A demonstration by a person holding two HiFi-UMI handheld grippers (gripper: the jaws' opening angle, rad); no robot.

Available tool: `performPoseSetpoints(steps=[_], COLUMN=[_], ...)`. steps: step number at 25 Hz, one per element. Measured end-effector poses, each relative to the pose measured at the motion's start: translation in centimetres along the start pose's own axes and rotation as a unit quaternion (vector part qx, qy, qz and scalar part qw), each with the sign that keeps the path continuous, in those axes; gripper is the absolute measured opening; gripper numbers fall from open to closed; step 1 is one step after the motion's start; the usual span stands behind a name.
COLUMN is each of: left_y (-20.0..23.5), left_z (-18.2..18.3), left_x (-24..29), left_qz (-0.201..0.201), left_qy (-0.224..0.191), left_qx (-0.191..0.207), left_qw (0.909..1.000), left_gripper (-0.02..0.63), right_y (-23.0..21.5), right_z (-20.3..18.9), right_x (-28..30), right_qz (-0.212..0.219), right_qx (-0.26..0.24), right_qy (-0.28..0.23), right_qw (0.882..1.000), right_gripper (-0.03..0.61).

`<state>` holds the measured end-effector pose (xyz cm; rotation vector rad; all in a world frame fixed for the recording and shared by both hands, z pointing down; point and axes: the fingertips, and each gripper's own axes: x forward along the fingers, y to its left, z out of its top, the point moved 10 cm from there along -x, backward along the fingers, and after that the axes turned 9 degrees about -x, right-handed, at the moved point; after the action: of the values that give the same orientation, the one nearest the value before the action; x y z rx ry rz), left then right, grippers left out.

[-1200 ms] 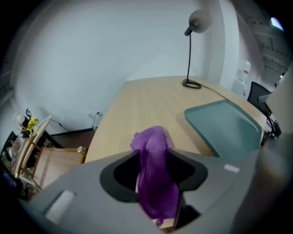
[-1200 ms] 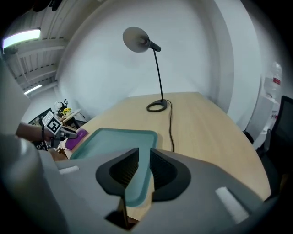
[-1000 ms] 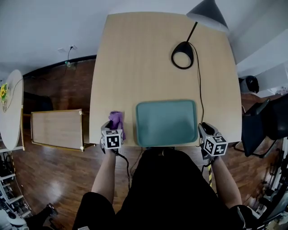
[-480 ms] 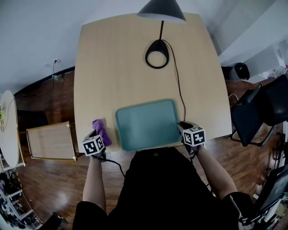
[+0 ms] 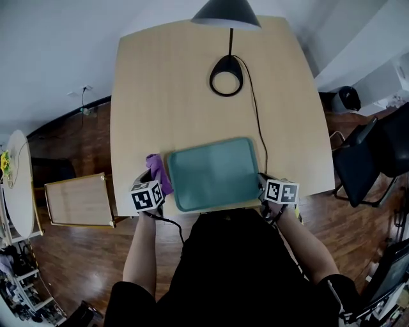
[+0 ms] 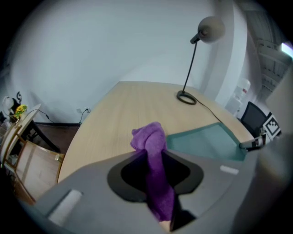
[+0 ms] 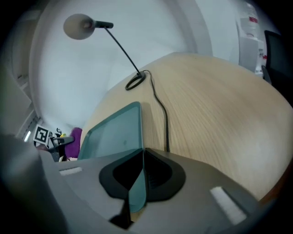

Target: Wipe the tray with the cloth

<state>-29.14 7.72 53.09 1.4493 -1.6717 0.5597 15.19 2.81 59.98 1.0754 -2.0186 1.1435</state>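
Left gripper view: we saw the left gripper [image 6: 154,172] clamped tight on the purple cloth [image 6: 150,137], which stuck up out of its jaws. In the head view we marked the cloth touching the tray [image 5: 214,172] at its 9 o'clock edge, over the table [image 5: 172,96]. The right gripper [image 7: 136,182] pinched the tray's rim at about 4 o'clock. The lamp [image 5: 225,69] stood at 12 o'clock.

Camera set: one overhead, two low at the desk [image 5: 185,96] edge.
Head view looks steeply down onto the whole desk; left gripper view and right gripper view ride close to the surface, facing across it; all three share tray [image 5: 214,172] and lamp [image 5: 225,16].
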Motion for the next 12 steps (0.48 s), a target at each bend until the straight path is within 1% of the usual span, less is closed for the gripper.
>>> performPoseSetpoints(steps=[2, 3, 4, 6, 9, 12], left_y=[-0.5, -0.7, -1.0, -1.9, -3.6, -5.5], left_z=[0.7, 1.1, 1.6, 2.9, 5.3, 7.1], left_x=[-0.2, -0.3, -0.3, 0.0, 1.1, 3.5], left_qz=[-0.006, -0.008, -0.01, -0.015, -0.019, -0.03], left_qy=[-0.006, -0.008, -0.009, -0.005, 0.01, 0.048], left_qx=[0.008, 0.012, 0.016, 0.032, 0.074, 0.105], left_qw=[0.9999, 0.9999, 0.9998, 0.9994, 0.9971, 0.9929], left_gripper=[0.115, 0.115, 0.115, 0.115, 0.115, 0.115], right_y=[0.2, 0.3, 0.3, 0.1, -0.7, -1.1], right_z=[0.0, 0.0, 0.1, 0.2, 0.2, 0.3], right_x=[-0.1, -0.1, -0.1, 0.0, 0.2, 0.4], right_qz=[0.002, 0.002, -0.001, -0.015, -0.032, -0.031], right_qx=[0.034, 0.045, 0.046, 0.022, -0.006, -0.012], right_qy=[-0.011, -0.015, -0.017, -0.015, 0.0, 0.009], right_qw=[0.999, 0.999, 0.999, 1.0, 0.999, 0.999], right_gripper=[0.015, 0.017, 0.017, 0.018, 0.017, 0.014])
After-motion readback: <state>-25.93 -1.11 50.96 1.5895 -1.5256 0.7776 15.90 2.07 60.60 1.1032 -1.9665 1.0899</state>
